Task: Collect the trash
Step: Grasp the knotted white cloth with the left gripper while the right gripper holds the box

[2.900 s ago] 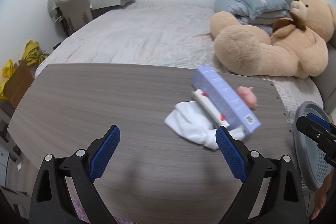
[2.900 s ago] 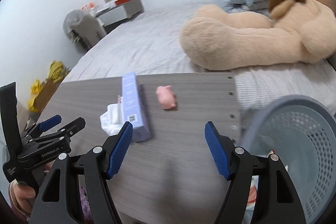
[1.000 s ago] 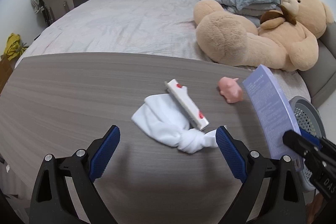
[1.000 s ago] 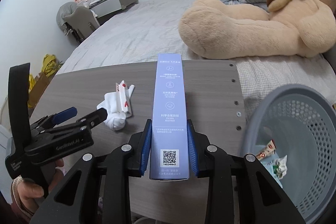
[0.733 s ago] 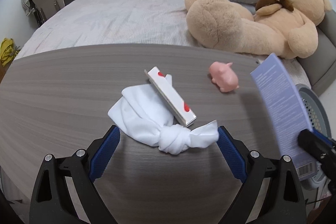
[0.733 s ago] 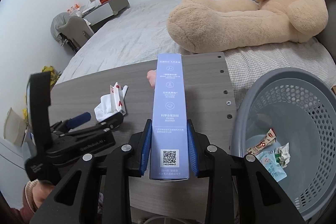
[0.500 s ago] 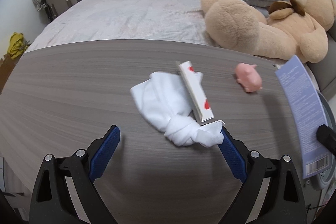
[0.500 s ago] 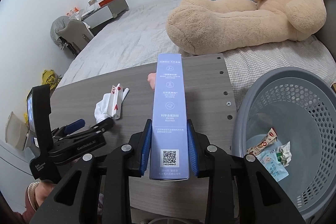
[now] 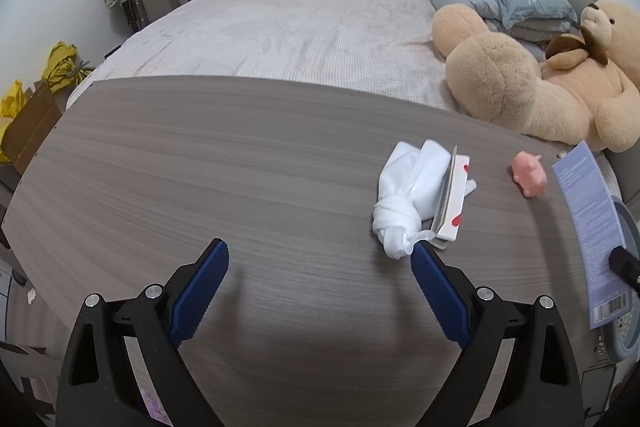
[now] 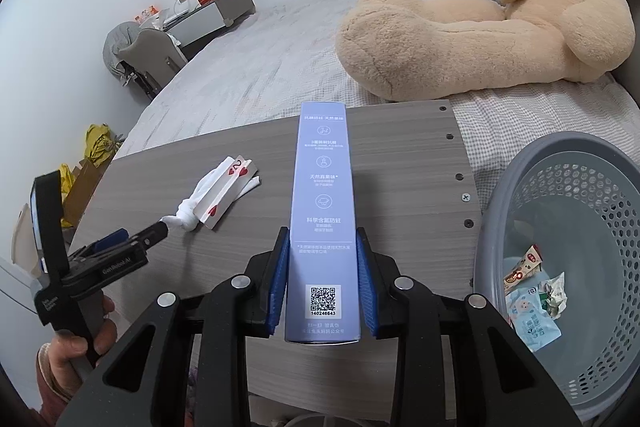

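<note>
Holding the blue box (image 10: 323, 223) clamped lengthwise in my right gripper (image 10: 323, 281), long axis pointing away over the table (image 10: 404, 163); the basket (image 10: 560, 163) sits just right of it. Left gripper (image 9: 320, 283) gapes empty, far from the basket.

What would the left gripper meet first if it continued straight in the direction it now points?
Probably bare table: the open left gripper aims down at empty wood. The knotted white cloth lies just off its right finger, so it would likely pass beside it.
</note>
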{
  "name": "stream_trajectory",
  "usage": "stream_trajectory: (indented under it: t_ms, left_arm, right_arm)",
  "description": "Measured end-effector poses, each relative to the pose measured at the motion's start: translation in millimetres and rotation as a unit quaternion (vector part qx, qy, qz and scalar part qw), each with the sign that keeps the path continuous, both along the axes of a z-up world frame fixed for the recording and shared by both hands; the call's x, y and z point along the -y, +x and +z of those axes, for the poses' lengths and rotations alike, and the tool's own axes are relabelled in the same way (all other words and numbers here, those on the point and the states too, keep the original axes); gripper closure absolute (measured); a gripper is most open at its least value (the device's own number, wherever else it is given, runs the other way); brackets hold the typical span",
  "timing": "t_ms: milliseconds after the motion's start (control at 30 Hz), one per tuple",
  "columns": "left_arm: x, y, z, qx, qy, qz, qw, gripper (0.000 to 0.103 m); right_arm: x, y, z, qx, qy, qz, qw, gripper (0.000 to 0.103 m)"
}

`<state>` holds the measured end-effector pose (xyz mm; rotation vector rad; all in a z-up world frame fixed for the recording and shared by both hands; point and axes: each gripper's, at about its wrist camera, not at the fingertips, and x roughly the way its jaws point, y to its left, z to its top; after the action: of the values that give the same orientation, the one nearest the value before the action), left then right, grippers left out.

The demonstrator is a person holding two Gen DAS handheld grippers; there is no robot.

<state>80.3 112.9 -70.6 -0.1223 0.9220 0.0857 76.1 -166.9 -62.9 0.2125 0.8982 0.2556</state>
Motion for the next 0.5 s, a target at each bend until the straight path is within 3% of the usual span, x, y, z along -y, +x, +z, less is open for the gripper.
stream_trajectory:
  t_ms: [167,500]
  left_arm:
    - [2,18,4,0.007,0.006,-0.009,0.9999,0.012]
    - [19,42,-17,-0.019,0.013,-0.042,0.9988,0.013]
  right_arm:
    - [-1,0,-1,-0.003,0.000,-0.001,1.000,0.072]
    - [4,0,-1,-0.004,-0.001,-0.010,1.000,0.072]
